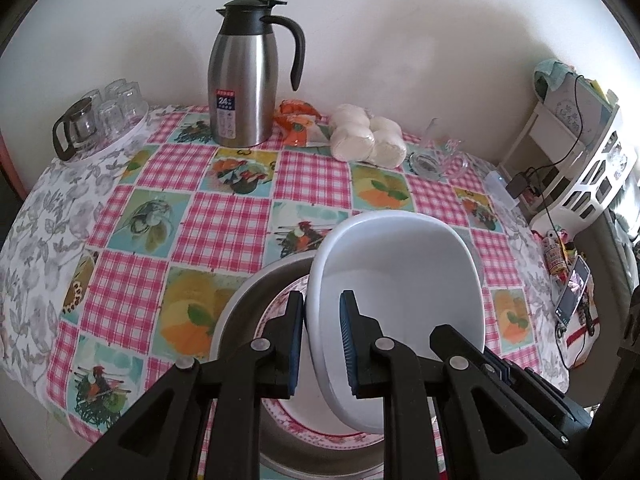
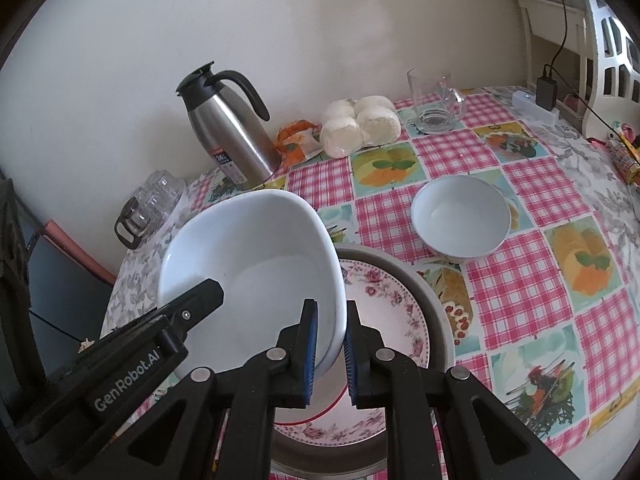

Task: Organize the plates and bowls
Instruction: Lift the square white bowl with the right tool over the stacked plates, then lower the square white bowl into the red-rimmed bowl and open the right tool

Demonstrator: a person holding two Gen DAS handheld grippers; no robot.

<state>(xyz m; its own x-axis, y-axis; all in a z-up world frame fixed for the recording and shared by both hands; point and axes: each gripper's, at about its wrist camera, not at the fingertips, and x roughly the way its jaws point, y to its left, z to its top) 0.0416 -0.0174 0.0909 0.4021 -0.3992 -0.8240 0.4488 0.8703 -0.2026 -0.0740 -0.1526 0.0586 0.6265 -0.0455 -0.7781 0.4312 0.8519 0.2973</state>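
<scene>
A large white bowl (image 1: 400, 292) (image 2: 256, 264) hangs tilted over a floral plate (image 1: 276, 312) (image 2: 384, 304), which lies in a grey metal basin (image 1: 248, 292) (image 2: 436, 308). My left gripper (image 1: 322, 320) is shut on the bowl's left rim. My right gripper (image 2: 332, 344) is shut on the opposite rim. Each wrist view shows the other gripper clamped on the far side of the bowl. A smaller white bowl (image 2: 460, 216) stands upright on the checked tablecloth to the right of the basin.
A steel thermos jug (image 1: 244, 80) (image 2: 232, 136) stands by the wall, with a bag of white buns (image 1: 368, 136) (image 2: 360, 124) and a glass mug (image 2: 434, 100) beside it. Upturned glasses and a carafe (image 1: 96, 120) sit at the left. A white shelf (image 1: 588, 168) stands on the right.
</scene>
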